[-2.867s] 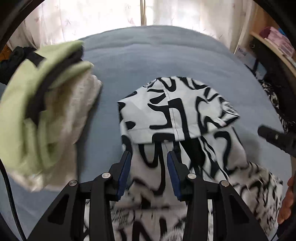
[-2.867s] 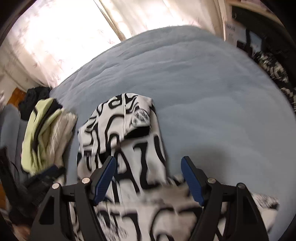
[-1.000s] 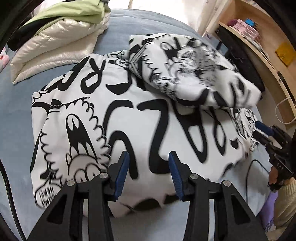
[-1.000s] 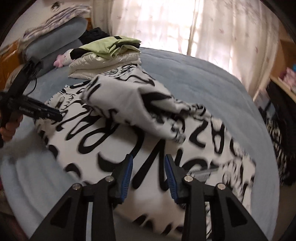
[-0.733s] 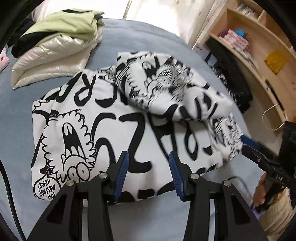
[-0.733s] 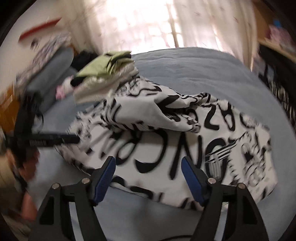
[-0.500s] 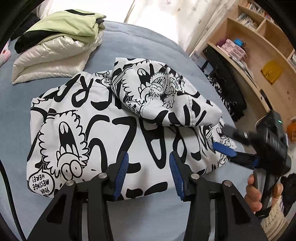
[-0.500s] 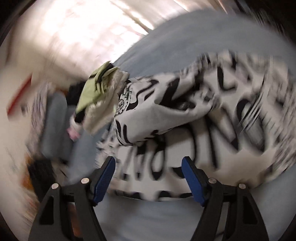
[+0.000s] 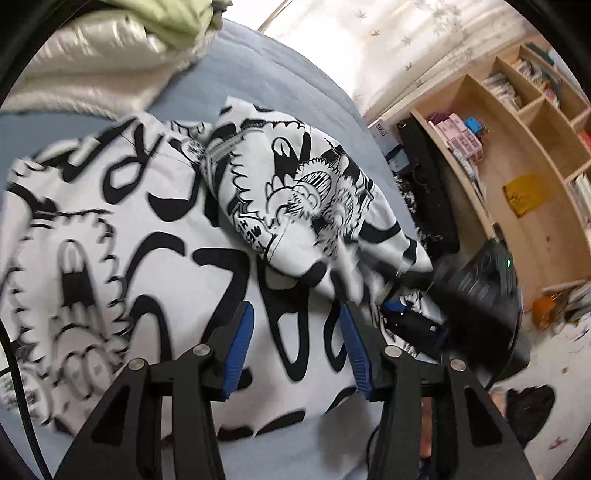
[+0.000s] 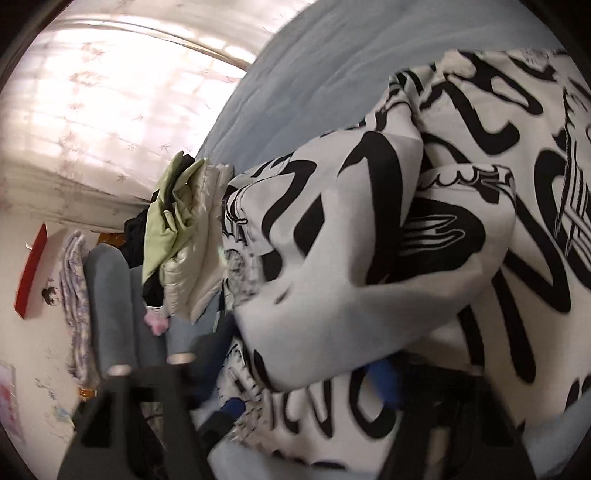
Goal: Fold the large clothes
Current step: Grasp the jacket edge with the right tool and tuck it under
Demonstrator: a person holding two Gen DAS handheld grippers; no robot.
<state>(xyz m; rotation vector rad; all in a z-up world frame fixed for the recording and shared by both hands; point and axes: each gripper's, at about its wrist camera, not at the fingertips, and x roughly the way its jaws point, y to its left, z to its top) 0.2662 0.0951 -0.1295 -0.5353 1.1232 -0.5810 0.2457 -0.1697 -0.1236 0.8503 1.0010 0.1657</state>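
Two risks: the black-and-white printed hoodie (image 9: 155,236), on the bed (image 9: 295,92), could unfold if the closing right hand-held gripper (image 10: 295,384), fabric between its jaws at 5 o'clock, snags only the top layer; the opening left hand-held gripper (image 9: 295,343) holds nothing.

Black-and-white printed garment (image 9: 155,236), part-folded on bed

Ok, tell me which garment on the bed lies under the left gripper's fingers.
The black-and-white printed jacket, spread on the blue bed. The pale green jacket and cream puffer jacket sit stacked farther off.
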